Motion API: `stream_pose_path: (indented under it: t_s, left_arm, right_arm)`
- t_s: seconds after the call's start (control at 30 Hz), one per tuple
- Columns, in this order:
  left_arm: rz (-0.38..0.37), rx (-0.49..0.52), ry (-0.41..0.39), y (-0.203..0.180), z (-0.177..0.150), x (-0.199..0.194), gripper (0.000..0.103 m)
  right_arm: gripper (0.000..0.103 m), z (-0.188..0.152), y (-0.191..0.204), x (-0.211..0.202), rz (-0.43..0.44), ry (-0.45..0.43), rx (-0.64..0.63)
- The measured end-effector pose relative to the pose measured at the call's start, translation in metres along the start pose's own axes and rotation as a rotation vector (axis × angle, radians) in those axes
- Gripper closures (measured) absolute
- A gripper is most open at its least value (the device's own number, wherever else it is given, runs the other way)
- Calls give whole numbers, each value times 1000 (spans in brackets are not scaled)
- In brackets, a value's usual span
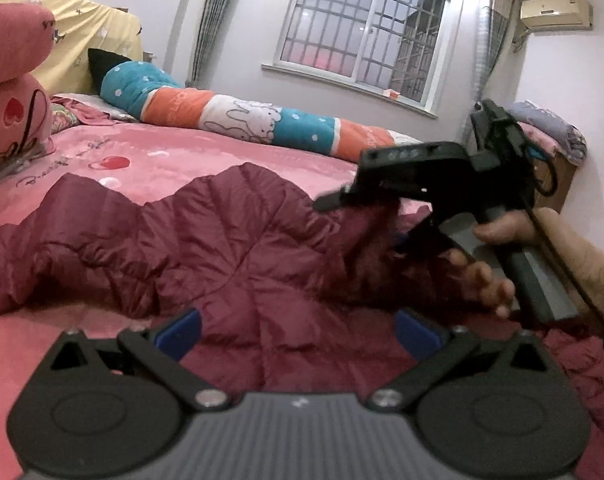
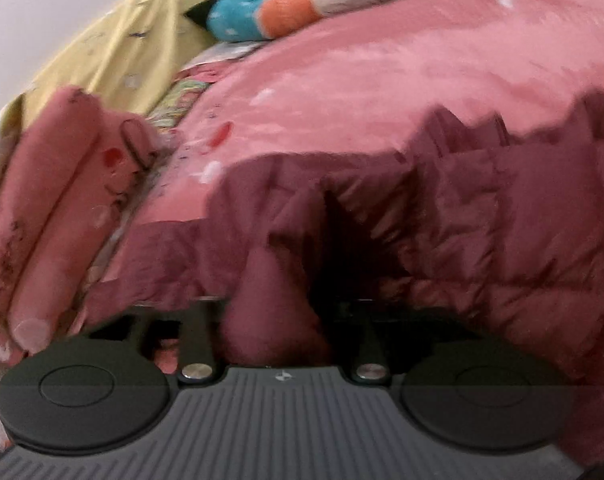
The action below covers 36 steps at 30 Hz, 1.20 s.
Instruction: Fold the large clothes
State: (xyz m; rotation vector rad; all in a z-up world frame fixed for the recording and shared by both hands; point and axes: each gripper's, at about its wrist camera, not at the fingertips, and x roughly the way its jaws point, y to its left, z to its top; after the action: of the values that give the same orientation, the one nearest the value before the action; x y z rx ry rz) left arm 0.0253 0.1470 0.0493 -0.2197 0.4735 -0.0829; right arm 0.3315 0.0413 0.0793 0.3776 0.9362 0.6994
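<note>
Home bedroom. Evidence: bed (image 1: 205,160) with pink heart-print sheet takes up most of both views. Long patchwork bolster (image 1: 237,116) in blue, orange and white lies along its far side under the window. Pink pillows (image 1: 9,92) stacked at the head end, against a headboard under a yellow cover (image 1: 97,36). Barred sliding window (image 1: 366,28) with grey curtains (image 1: 217,12) either side. Wall-mounted air conditioner (image 1: 556,10) top right. Folded bedding piled on a small wooden cabinet (image 1: 554,140) in the corner. Maroon quilted coat (image 1: 237,248) spread on the bed.
</note>
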Motion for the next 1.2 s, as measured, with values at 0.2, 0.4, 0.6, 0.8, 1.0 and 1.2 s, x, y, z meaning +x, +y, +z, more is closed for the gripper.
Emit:
stream_pose_path:
  t_s: [0.2,0.4,0.6,0.8,1.0,1.2]
  left_arm:
    - [-2,2,8,0,-2,3,1]
    - [-15,-9,15,-2,-3,5,1]
    - [-7,-8,32,-2,-6,9,1]
    - [-4,4,43,-2,-7,11,1]
    - [-4,-2,42,-2,-6,10,1]
    - [14,32,16,-8,-3,2,1]
  right_arm:
    - [2,0,15,-39,69,-69,21]
    - [0,-2,17,-85,-38,-207,-13]
    - [0,-24,-2,-77,-326,-181,-122]
    - [0,-50,-21,-64,-416,-128,-146]
    - [0,-52,-11,-73,-426,-154,-154]
    - [0,-80,10,-148,-409,-306,-54]
